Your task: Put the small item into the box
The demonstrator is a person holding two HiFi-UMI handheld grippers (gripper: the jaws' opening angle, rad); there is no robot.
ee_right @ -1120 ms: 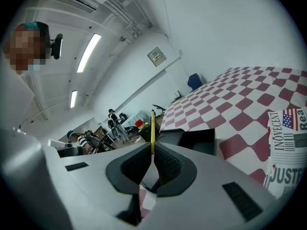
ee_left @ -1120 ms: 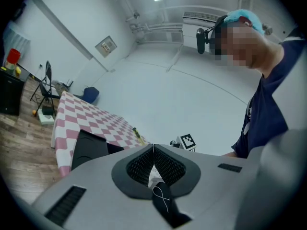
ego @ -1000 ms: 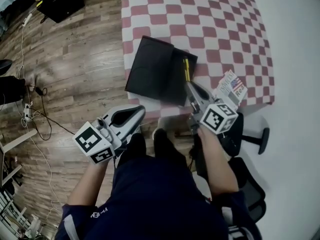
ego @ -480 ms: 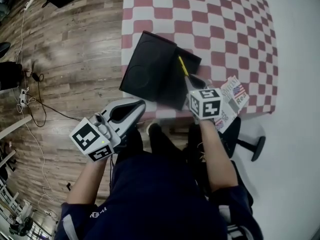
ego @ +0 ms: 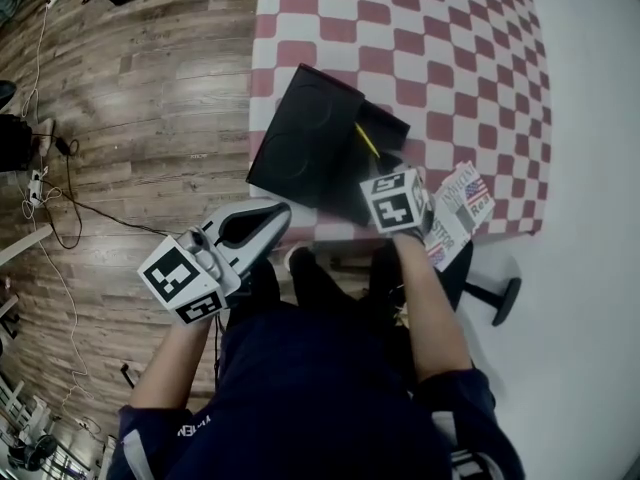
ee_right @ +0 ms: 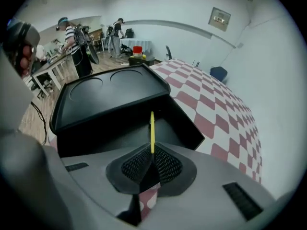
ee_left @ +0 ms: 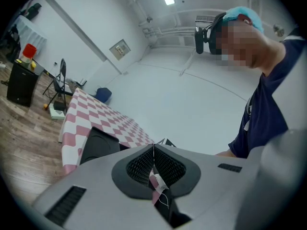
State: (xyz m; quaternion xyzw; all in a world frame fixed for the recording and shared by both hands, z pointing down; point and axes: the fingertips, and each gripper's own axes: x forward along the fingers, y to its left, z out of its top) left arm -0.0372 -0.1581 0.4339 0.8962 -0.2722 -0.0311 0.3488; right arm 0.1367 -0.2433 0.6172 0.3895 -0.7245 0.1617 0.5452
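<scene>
A black box lies open at the near edge of the checked table, its lid with two round dents folded out flat. My right gripper points steeply down over the box's open compartment, shut on a thin yellow stick. The stick pokes out past the jaw tips and hangs above the compartment. In the head view the marker cube hides most of the right jaws. My left gripper is held off the table over my lap, with its jaws shut on nothing.
A red-and-white checked cloth covers the table. A printed leaflet with a flag lies at the table's near right corner. An office chair stands beside my right arm. Cables trail over the wooden floor at left. People stand far back.
My right gripper has tipped down and moved over the box with the yellow stick, so its marker cube now sits closer to the box. The left gripper has barely shifted.
</scene>
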